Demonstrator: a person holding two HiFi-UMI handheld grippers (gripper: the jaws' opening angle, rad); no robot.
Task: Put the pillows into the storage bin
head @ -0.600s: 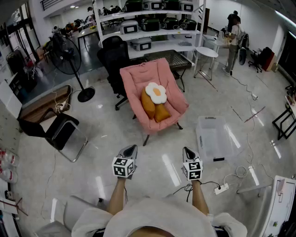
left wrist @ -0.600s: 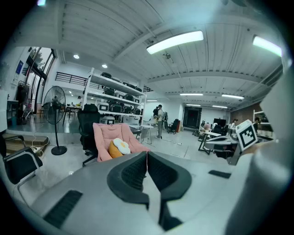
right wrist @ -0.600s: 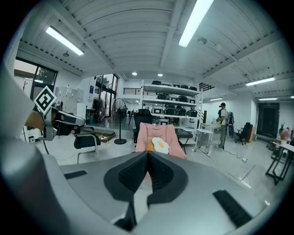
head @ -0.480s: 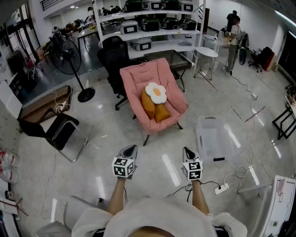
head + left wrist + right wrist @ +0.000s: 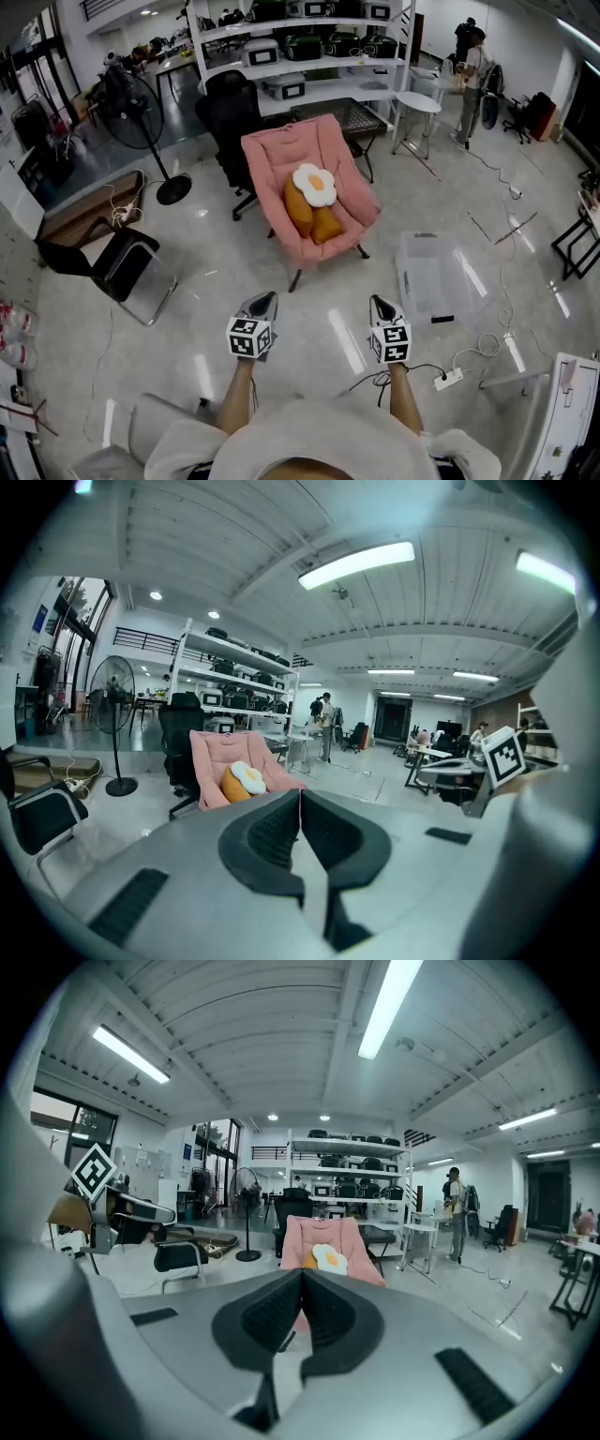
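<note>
On the pink chair (image 5: 312, 187) lie a white fried-egg pillow (image 5: 316, 185) and orange pillows (image 5: 301, 210) under it. The same egg pillow (image 5: 250, 779) shows in the left gripper view and, as the egg pillow (image 5: 329, 1258), in the right gripper view. A clear storage bin (image 5: 433, 279) stands on the floor to the right of the chair. My left gripper (image 5: 263, 304) and right gripper (image 5: 380, 306) are held side by side well short of the chair. Both are shut with nothing between the jaws. The left gripper (image 5: 299, 795) and right gripper (image 5: 302, 1274) show closed pads.
A black folding chair (image 5: 120, 267) stands at the left, a floor fan (image 5: 141, 122) behind it. A black office chair (image 5: 228, 117) and white shelving (image 5: 300, 56) are behind the pink chair. Cables and a power strip (image 5: 447, 380) lie at the right. A person (image 5: 472, 56) stands far back.
The view has shifted slightly; the chair and bin sit a little higher in the head view. Both grippers stay shut and side by side.
</note>
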